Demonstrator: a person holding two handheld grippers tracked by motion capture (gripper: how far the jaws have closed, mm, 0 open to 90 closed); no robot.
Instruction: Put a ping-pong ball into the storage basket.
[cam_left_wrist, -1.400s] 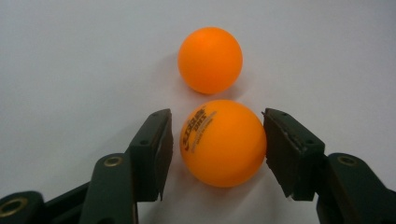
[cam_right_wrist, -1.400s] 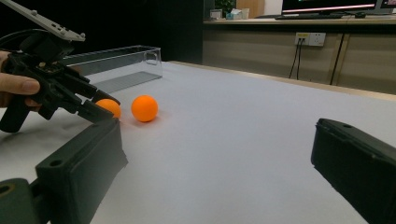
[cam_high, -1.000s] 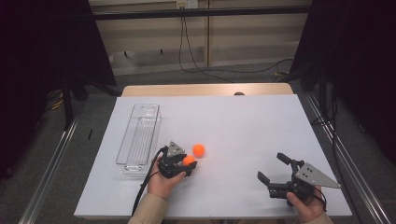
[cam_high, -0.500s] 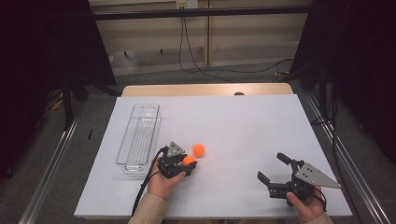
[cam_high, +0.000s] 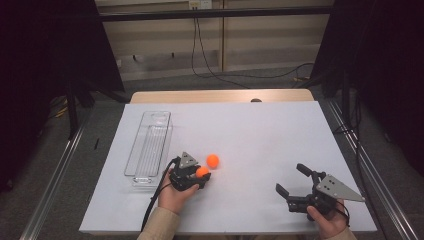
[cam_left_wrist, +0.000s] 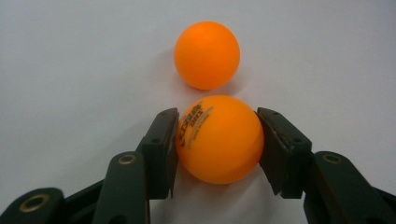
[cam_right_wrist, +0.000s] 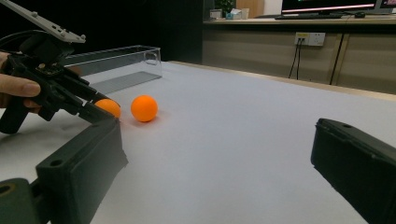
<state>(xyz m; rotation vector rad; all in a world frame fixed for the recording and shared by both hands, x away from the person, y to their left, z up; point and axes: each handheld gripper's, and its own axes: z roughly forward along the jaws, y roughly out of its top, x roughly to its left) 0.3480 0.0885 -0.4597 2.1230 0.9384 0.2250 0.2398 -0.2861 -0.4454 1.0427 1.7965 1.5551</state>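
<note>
Two orange table-tennis balls lie on the white table. My left gripper (cam_high: 204, 175) is shut on the nearer ball (cam_high: 202, 171), and in the left gripper view both pads press the sides of this printed ball (cam_left_wrist: 218, 139). The second ball (cam_left_wrist: 207, 54) rests free on the table just beyond it, a small gap apart; from above it (cam_high: 212, 160) sits up and to the right of the held one. My right gripper (cam_high: 290, 178) stands open near the table's front right, with nothing between its jaws (cam_right_wrist: 217, 135).
A clear, long plastic tray (cam_high: 150, 147) lies on the table left of the left gripper, its far end towards the back. The white sheet (cam_high: 260, 135) spreads wide between and behind the two grippers. Cables hang at the wall behind.
</note>
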